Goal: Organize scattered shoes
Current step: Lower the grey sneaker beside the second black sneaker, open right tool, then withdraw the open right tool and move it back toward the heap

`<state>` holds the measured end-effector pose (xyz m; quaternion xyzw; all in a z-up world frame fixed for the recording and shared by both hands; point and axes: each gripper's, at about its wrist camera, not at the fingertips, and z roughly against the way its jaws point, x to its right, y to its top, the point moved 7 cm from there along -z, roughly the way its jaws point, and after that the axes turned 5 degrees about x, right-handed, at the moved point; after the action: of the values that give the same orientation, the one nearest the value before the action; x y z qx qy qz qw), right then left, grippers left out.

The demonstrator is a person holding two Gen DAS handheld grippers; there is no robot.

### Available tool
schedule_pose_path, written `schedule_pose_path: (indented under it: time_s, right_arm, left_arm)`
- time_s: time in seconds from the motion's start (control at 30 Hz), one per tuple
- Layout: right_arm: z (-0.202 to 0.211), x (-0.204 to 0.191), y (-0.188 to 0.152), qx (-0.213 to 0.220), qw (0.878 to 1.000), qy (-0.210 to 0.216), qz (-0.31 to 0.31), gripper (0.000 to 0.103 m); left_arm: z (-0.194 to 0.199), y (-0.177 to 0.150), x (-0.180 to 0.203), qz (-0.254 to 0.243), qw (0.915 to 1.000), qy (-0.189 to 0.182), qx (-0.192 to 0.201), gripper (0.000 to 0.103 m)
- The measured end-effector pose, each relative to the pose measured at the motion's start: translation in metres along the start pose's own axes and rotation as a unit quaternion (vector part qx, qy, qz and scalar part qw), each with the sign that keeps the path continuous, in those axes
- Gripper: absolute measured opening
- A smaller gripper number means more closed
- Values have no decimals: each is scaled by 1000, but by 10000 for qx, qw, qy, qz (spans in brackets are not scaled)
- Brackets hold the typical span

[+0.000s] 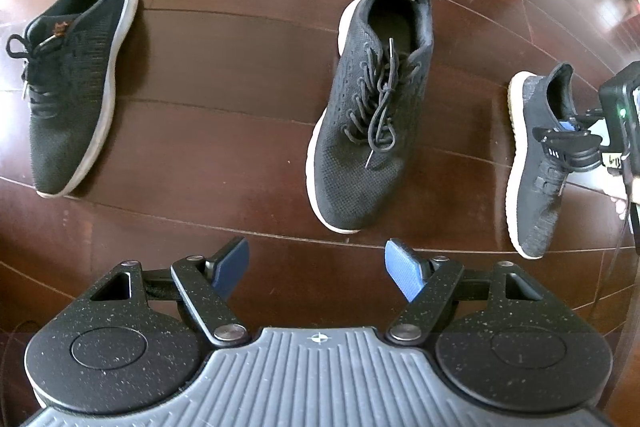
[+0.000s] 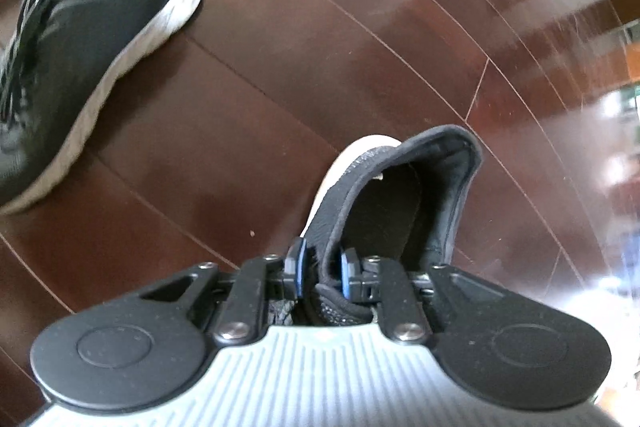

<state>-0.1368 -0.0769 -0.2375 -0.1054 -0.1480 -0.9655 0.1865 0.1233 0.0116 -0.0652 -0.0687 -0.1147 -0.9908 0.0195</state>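
Dark wood floor (image 1: 248, 67) carried three black shoes apart; the left gripper (image 1: 316, 273) hung spread before the laced shoe (image 1: 372, 115), likely lining up. The right gripper (image 1: 572, 143) covered part of the grey shoe (image 1: 536, 195). From the right wrist, its pads (image 2: 298, 269) pinched that shoe's collar for carrying; the toe was hidden, the neighbouring shoe (image 2: 92, 59) blurred

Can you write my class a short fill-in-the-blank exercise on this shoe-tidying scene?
1. The shoes lie on a dark ____ floor.
2. The left gripper is ____ and holds nothing.
3. The right gripper is shut on the grey shoe's ____.
4. The middle shoe has black ____.

Missing words: wooden; open; collar; laces
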Motion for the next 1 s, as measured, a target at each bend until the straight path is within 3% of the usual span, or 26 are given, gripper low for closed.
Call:
schedule_pose_path:
  time_s: [0.13,0.4,0.5,0.53,0.6,0.67,0.73,0.93,1.0]
  right_arm:
    - [1,-11,5,29,9996,-12,290,17]
    - [1,-7,8,-69,9997,-34,-215,18]
    - [2,-6,8,-74,9993,-33,-377,24]
    - [3,-6,7,-58,9991,-41,-409,26]
    - [10,-4,4,93,9982,-166,-563,42]
    - [17,-1,0,275,9968,-192,-729,62]
    - [27,0,-7,411,9946,-230,-920,66]
    - [77,15,-25,972,9746,-51,-2015,70]
    - [107,18,-41,1173,9538,316,-2747,70]
  left_arm:
    - [1,1,1,-11,10000,-9,15,80]
    - [1,2,1,3,10000,-2,34,80]
    - [1,2,2,0,10000,8,43,80]
    - [2,2,2,2,10000,11,51,80]
    - [3,3,1,-1,10000,23,77,80]
    - [4,3,0,-2,9999,43,106,83]
    - [4,4,-1,16,9999,65,130,83]
    - [8,8,-2,71,9995,70,289,83]
    - [11,11,-3,136,9992,50,360,83]
